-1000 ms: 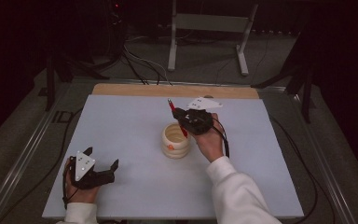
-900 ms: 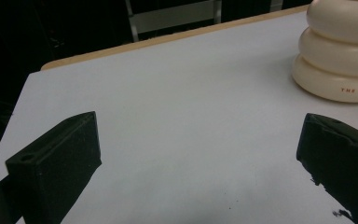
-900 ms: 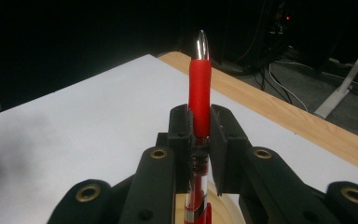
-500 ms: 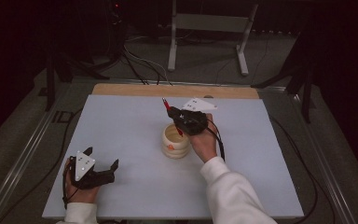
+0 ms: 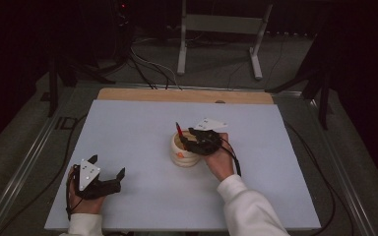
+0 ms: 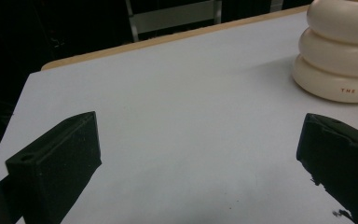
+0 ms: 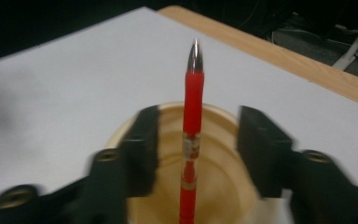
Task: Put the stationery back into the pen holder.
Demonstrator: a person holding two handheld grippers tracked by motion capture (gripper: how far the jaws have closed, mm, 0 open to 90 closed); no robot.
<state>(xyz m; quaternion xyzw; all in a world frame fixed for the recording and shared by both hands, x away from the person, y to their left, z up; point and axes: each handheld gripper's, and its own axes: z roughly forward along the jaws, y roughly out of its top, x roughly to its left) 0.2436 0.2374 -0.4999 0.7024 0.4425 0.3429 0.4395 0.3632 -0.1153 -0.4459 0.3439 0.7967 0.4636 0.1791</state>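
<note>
Standing in a cream cup (image 5: 184, 156), a red pen (image 5: 178, 130) with the right gripper (image 5: 189, 142) just opened around it.

Item: red pen (image 7: 193, 116), silver tip up, lower end inside the ribbed cream cup (image 7: 214, 186); cup sits near the middle of the pale surface (image 5: 142, 128), upright. Right gripper (image 7: 196, 149): over the cup mouth, its fingers (image 7: 142, 149) have just been opening and now stand apart on either side of the pen, with clear gaps, no pad pressing on it. Left gripper (image 5: 109, 173): held low at the near left of the surface, well apart from the cup, fingers (image 6: 60, 158) spread wide with nothing between them. Cup (image 6: 340, 51) shows at upper right in the left gripper view, with orange lettering on its lowest ring.
</note>
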